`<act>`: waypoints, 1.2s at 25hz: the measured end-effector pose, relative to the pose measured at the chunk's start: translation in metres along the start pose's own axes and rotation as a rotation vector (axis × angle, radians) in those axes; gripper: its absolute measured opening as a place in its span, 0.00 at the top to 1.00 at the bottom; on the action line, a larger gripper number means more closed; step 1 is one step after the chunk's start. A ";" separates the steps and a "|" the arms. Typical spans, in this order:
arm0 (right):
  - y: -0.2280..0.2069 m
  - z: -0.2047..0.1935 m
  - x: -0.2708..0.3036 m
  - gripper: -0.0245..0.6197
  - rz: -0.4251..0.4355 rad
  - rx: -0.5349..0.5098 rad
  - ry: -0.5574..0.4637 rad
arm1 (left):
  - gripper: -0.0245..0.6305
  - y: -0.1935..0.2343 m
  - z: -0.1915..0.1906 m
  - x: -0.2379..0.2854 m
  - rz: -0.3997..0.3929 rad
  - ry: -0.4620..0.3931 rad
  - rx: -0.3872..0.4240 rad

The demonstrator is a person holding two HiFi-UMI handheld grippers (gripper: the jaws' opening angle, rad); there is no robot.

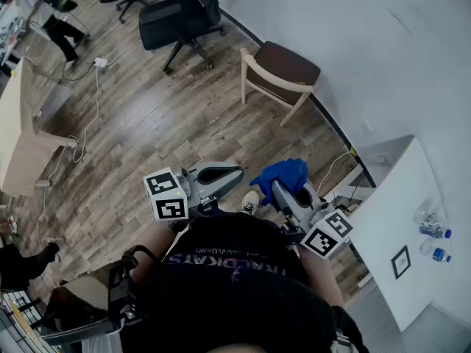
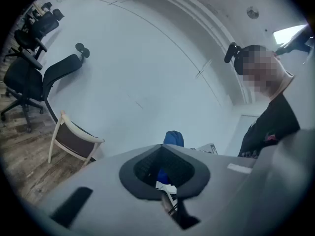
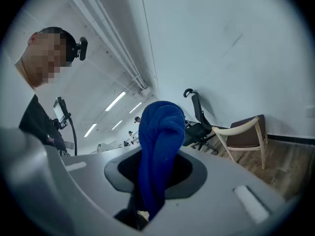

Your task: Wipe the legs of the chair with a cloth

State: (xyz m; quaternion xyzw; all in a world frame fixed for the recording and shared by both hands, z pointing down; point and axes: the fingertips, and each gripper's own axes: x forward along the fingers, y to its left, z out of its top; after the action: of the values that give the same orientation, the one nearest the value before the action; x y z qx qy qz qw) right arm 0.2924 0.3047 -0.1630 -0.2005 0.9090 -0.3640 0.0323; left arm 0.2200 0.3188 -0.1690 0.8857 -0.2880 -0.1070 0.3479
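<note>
A light wooden chair (image 1: 280,76) with a dark brown seat stands on the wood floor against the white wall, well ahead of both grippers. The same chair (image 2: 74,139) shows at the left of the left gripper view, and the chair (image 3: 246,134) at the right of the right gripper view. My right gripper (image 1: 285,191) is held close to my chest, shut on a blue cloth (image 1: 281,173) that bunches up above its jaws. The cloth (image 3: 160,146) fills the middle of the right gripper view. Beside it, my left gripper (image 1: 221,175) is shut with nothing in it.
Black office chairs (image 1: 180,17) stand beyond the wooden chair. A white cabinet (image 1: 401,219) with water bottles (image 1: 434,230) is at the right. A wooden table (image 1: 18,138) and a floor cable (image 1: 88,116) lie at the left. A person (image 1: 59,28) sits far off.
</note>
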 end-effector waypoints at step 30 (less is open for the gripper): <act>-0.024 0.010 0.045 0.81 0.063 -0.038 0.064 | 0.96 0.045 0.030 -0.016 0.119 -0.042 -0.042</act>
State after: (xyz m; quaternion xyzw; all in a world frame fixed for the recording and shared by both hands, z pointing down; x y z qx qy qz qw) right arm 0.2617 0.2650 -0.1507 -0.1608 0.9221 -0.3518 0.0109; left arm 0.1759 0.2849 -0.1604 0.8571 -0.3451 -0.1110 0.3661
